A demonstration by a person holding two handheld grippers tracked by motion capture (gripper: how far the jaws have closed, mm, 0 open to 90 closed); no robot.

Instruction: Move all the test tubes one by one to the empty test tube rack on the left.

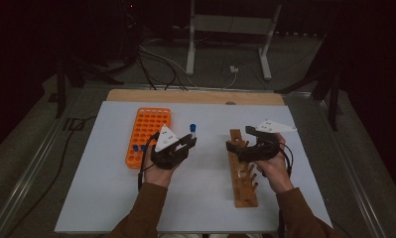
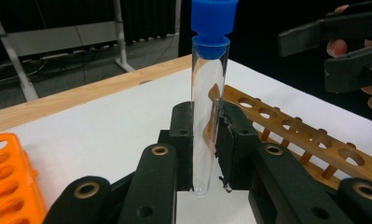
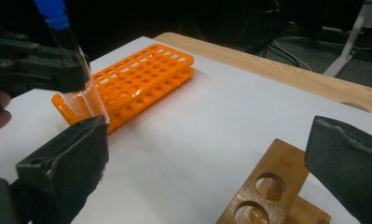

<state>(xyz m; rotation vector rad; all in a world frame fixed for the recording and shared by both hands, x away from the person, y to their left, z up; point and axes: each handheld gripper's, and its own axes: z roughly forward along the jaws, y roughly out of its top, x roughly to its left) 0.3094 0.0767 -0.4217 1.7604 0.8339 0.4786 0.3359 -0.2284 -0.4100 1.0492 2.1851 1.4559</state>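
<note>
While both grippers hang above the white table top (image 1: 111, 198), this is how things lie:

left gripper (image 2: 205, 154): jaws clamped on a clear test tube (image 2: 207, 116), pads pressing both sides of the glass low down; seen in the high view at (image 1: 188, 141), held in the person's left hand (image 1: 158, 171).
test tube: upright, blue cap (image 2: 213, 25) on top, rounded bottom poking out just under the pads; lifted clear of the table top; between the two racks, in the high view cap at (image 1: 192, 128).
right gripper (image 3: 207, 158): jaws spread wide, nothing between them, pads touching nothing; high view shows it at (image 1: 235, 141) over the far end of the wooden rack (image 1: 242, 183), in the right hand (image 1: 275, 168).
wooden rack: lies flat on the person's right, long side running away from the person, round holes in a row; holes right under the right gripper look bare (image 3: 267, 186).
orange rack (image 1: 148, 134): flat on the left, just beside the left gripper; two blue caps (image 1: 136, 148) stand at its near edge.
gap between grippers: apart, not touching, facing each other across the middle.
background: cables and a metal stand (image 1: 225, 29) on the floor beyond the table.
</note>
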